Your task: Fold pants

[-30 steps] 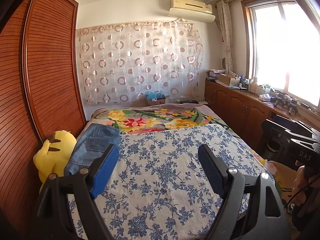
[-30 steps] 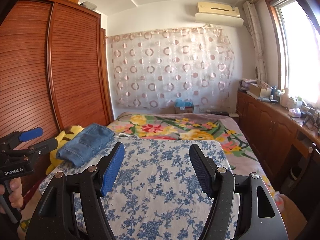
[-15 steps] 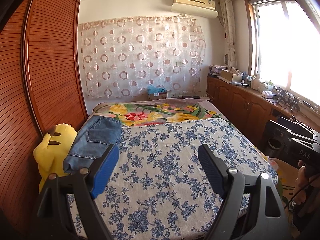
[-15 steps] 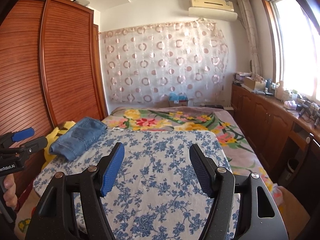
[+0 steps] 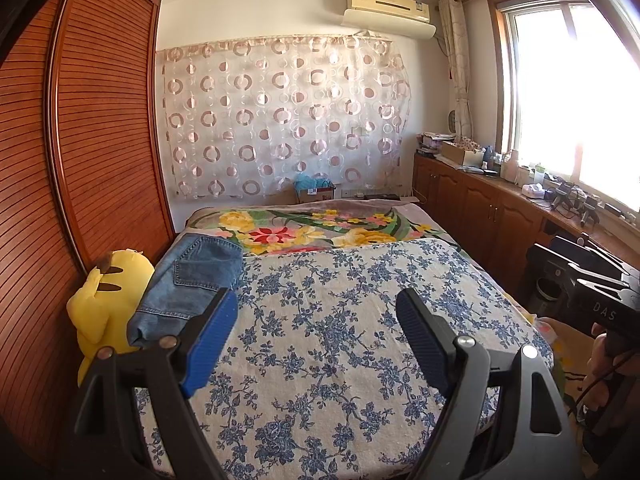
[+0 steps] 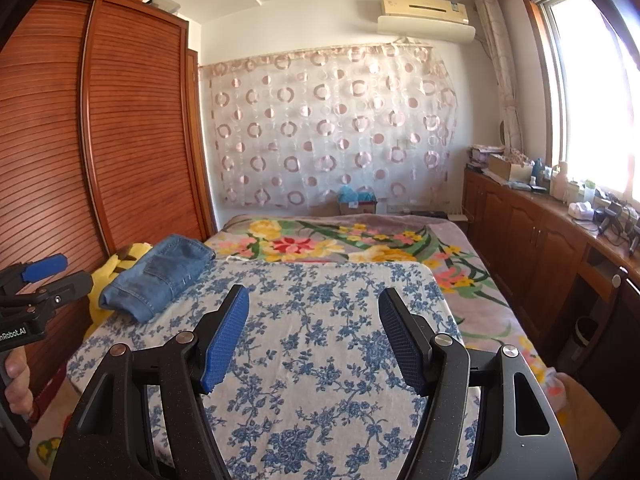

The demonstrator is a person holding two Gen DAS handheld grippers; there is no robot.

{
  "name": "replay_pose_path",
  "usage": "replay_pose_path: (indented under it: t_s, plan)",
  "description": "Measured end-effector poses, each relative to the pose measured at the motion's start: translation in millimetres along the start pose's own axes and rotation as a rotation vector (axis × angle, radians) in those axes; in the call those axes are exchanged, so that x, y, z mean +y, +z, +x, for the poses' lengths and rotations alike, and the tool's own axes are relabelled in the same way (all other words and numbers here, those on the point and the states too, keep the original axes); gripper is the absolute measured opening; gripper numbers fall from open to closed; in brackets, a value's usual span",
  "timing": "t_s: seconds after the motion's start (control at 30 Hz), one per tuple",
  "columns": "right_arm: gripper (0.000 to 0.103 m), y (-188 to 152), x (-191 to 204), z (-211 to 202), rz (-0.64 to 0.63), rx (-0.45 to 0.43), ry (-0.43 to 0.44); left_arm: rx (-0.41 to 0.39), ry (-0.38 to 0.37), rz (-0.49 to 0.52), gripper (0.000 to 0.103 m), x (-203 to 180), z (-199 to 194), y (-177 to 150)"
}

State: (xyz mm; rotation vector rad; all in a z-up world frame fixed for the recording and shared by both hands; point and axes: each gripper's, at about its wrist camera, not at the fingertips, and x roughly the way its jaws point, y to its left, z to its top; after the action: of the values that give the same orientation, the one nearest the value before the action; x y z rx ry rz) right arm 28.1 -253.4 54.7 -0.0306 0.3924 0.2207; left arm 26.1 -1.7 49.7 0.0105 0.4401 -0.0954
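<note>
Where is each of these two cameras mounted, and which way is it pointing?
Left wrist: sits on the left gripper, open, facing along the bed; the person's right hand shows at right.
Right wrist: sits on the right gripper, open, facing likewise; the left hand shows at left.
Shared: folded jeans, yellow plush toy.

a bed fills the middle of the room, its near half under a blue-flowered white sheet (image 5: 340,344) and its far half under a blanket with big yellow and red flowers (image 5: 304,232). a yellow plush toy (image 5: 104,300) sits wedged between the bed's left edge and the slatted wooden wardrobe (image 5: 80,160). a sheer curtain with pink rings (image 6: 332,128) hangs across the far wall — an air conditioner (image 6: 426,16) is mounted above it. low wooden cabinets (image 6: 528,236) run under the bright window (image 5: 576,100), their top cluttered with boxes and bottles.
</note>
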Motion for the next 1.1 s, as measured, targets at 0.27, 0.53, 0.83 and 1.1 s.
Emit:
replay_pose_path:
  t_s: [0.27, 0.53, 0.83, 1.1]
  plan:
    - [0.069, -0.1, 0.2, -0.1, 0.001, -0.001, 0.0, -0.004, 0.0, -0.001, 0.082, -2.1, -2.3, 1.3]
    - [0.069, -0.3, 1.7, 0.5, 0.0, -0.001, 0.003, -0.004, 0.001, -0.001, 0.082, -1.5, -2.3, 1.0]
    - [0.069, -0.8, 2.2, 0.6, 0.0, -0.001, 0.002, -0.007, 0.016, 0.003, 0.082, -4.9, -6.1, 4.0]
    - [0.069, -1.2, 2.3, 0.7, 0.001, -0.002, 0.001, -0.005, 0.013, 0.0, 0.082, -5.6, -7.8, 4.0]
